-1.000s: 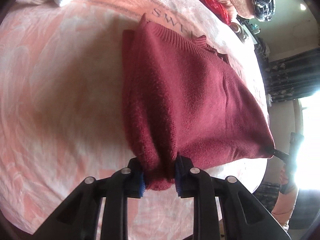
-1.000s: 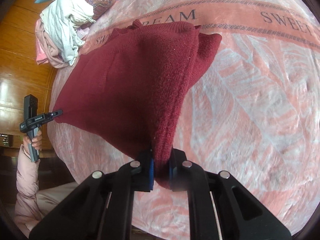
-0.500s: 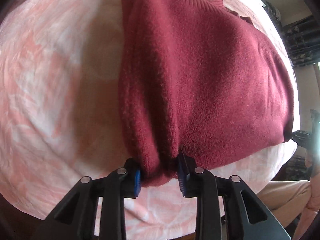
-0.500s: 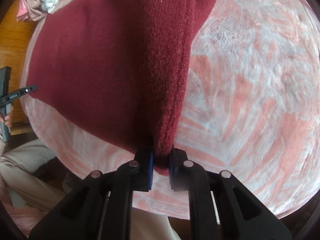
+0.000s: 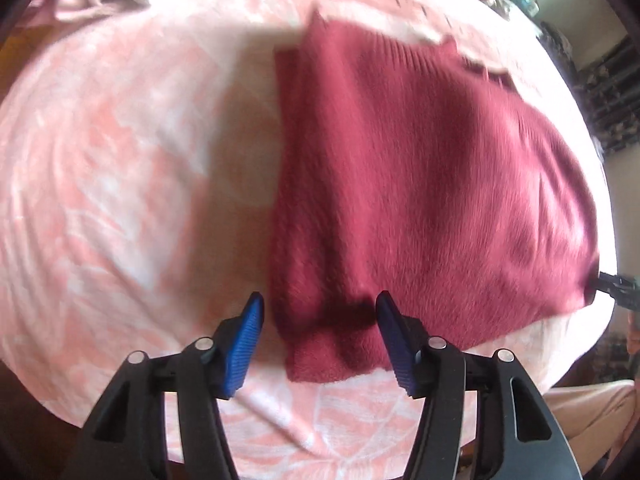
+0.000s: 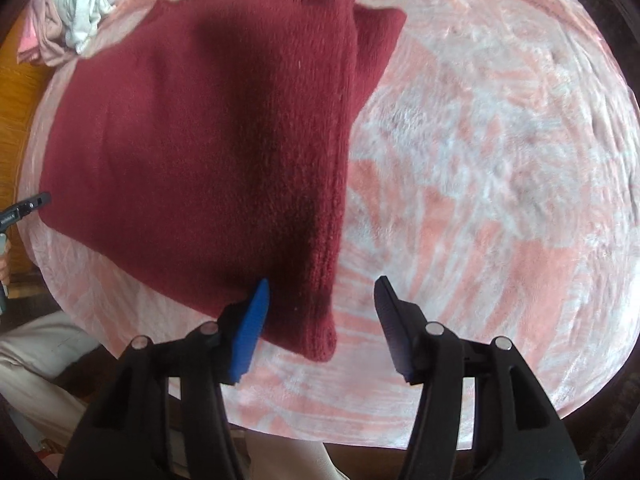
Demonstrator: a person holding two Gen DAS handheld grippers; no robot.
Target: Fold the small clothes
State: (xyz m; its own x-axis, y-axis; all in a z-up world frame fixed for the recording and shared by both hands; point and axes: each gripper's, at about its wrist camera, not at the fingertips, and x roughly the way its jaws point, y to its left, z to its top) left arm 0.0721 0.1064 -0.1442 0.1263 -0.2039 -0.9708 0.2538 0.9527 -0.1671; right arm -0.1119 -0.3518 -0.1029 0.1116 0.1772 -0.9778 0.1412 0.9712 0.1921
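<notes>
We find both the left gripper [image 5: 318, 334] and right gripper [image 6: 320, 322] now opening, the previously pinched maroon sweater [image 5: 420, 184] corners lying released between their jaws, fold laid.

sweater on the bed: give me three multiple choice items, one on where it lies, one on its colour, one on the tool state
1. Where does the sweater lie?
A. on the pink blanket
B. on a wooden floor
C. in a basket

2. What colour is the sweater?
A. navy
B. dark red
C. white

3. How do the left tool and right tool stand?
A. both clamped on the sweater
B. one clamped, one free
C. both off it, jaws opening

Answers: 1 A, blanket shows all around it; 2 B, plain maroon knit; 3 C, gaps show beside each pad.
</notes>
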